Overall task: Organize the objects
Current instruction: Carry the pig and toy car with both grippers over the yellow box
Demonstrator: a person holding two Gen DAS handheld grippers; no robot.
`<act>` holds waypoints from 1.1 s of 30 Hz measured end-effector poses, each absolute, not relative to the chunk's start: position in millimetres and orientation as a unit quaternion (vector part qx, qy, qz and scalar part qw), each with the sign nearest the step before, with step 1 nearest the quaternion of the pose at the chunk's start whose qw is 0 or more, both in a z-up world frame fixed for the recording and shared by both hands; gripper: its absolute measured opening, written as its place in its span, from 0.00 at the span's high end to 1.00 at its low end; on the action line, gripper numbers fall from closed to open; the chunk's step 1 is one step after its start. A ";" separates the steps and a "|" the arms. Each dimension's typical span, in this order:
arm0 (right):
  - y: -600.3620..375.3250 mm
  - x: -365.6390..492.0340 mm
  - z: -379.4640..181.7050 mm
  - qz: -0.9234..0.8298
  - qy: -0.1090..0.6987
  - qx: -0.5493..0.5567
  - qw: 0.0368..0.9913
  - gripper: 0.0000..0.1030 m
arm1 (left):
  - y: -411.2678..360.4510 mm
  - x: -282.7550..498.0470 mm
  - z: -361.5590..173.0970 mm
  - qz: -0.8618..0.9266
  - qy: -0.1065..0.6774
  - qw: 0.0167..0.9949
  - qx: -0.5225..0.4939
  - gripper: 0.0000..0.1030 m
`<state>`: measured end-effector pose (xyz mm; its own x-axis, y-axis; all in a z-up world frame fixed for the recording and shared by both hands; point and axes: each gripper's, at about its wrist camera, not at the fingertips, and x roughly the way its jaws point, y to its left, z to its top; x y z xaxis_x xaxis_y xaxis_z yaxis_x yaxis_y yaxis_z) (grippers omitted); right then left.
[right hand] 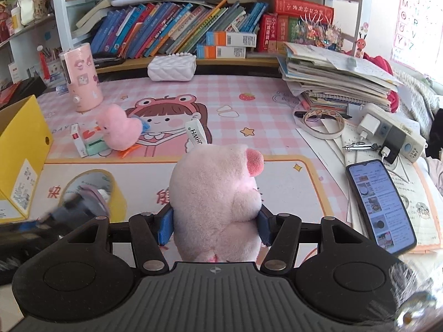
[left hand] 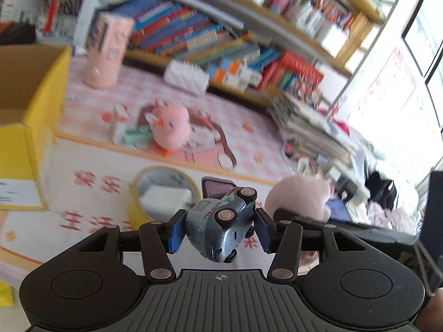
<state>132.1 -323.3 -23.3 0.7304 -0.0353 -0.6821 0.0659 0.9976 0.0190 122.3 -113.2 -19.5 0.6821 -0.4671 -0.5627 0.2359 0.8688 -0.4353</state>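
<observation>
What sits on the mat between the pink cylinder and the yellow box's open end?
Nothing: in the right wrist view, bare mat separates the pink cylinder and the yellow box.

The yellow box (left hand: 27, 105) ran off the left edge in both views, its inside mostly unseen. Right of the box, the left wrist view smeared the book spines (left hand: 177, 31) past reading. In the right wrist view, just right of the box, the left gripper (right hand: 55, 218) was a blur, its load indistinct. Further right, the plush pig (right hand: 218, 196) hid the mat's print and covered the inner faces of the blue pads (right hand: 166, 227). The phone (right hand: 379, 204) screen's text was too small to read.
</observation>
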 end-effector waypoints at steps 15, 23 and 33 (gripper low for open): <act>-176.1 62.8 -9.0 0.106 0.383 -0.008 0.918 0.47 | 32.3 29.5 -10.6 -0.009 0.352 0.924 -0.149 0.51; -106.0 20.7 -22.7 0.167 0.410 -0.034 0.896 0.47 | 85.9 -18.8 -19.2 0.042 0.371 0.916 -0.146 0.51; -58.9 -8.0 -37.5 0.190 0.434 -0.028 0.880 0.47 | 122.6 -50.0 -20.3 0.050 0.372 0.917 -0.134 0.51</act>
